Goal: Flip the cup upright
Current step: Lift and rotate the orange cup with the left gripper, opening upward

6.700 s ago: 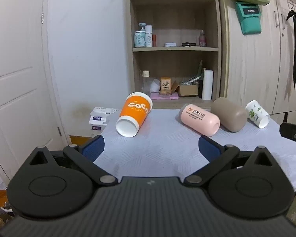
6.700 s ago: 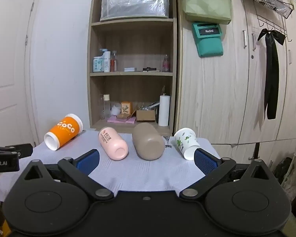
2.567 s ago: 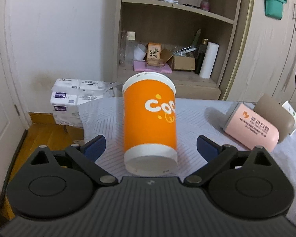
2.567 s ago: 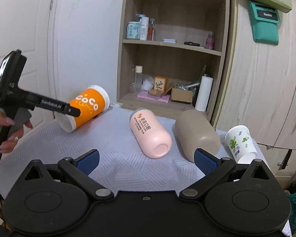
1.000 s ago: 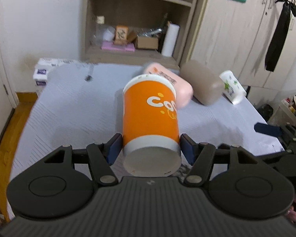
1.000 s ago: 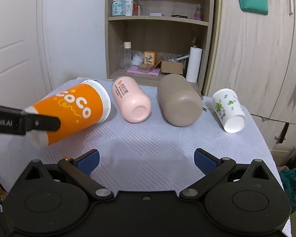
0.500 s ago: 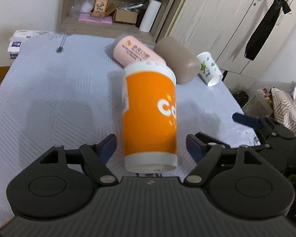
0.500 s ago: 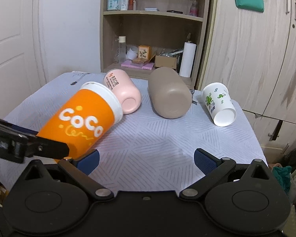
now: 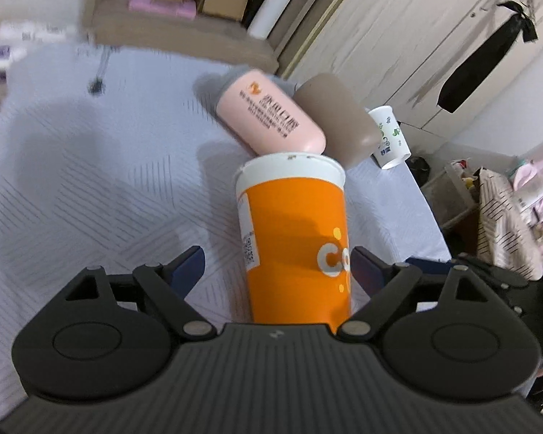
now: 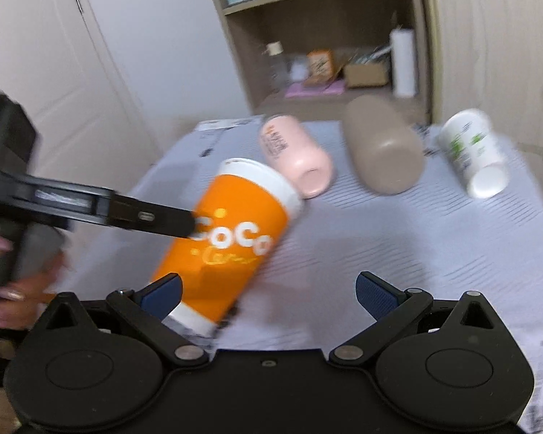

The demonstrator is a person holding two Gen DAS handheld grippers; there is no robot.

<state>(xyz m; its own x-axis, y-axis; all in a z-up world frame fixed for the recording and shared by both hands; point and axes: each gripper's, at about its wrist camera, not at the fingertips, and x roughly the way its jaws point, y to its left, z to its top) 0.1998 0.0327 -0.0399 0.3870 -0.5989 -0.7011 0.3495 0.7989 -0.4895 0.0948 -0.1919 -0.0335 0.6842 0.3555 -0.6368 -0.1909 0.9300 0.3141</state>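
Observation:
The orange "CoCo" paper cup [image 9: 295, 238] stands between my left gripper's [image 9: 277, 266] blue pads, rim away from me. The jaws stand wider than the cup: a gap shows on the left, the right pad is at its side. In the right wrist view the cup [image 10: 231, 238] is tilted, rim up and to the right, base low near the table, with the left gripper's finger [image 10: 144, 215] against its side. My right gripper [image 10: 268, 293] is open and empty, its left pad just in front of the cup's base.
A pink cup [image 9: 271, 119], a taupe cup [image 9: 338, 117] and a white green-printed cup [image 9: 391, 137] lie on their sides on the white-covered table [image 9: 90, 181]. A wooden shelf [image 10: 325, 36] and cabinets stand behind. Bags and clutter sit right of the table.
The left gripper's jaws have opened wider around the orange cup. The cup has tilted more upright and come closer to the right gripper, which moved in toward it.

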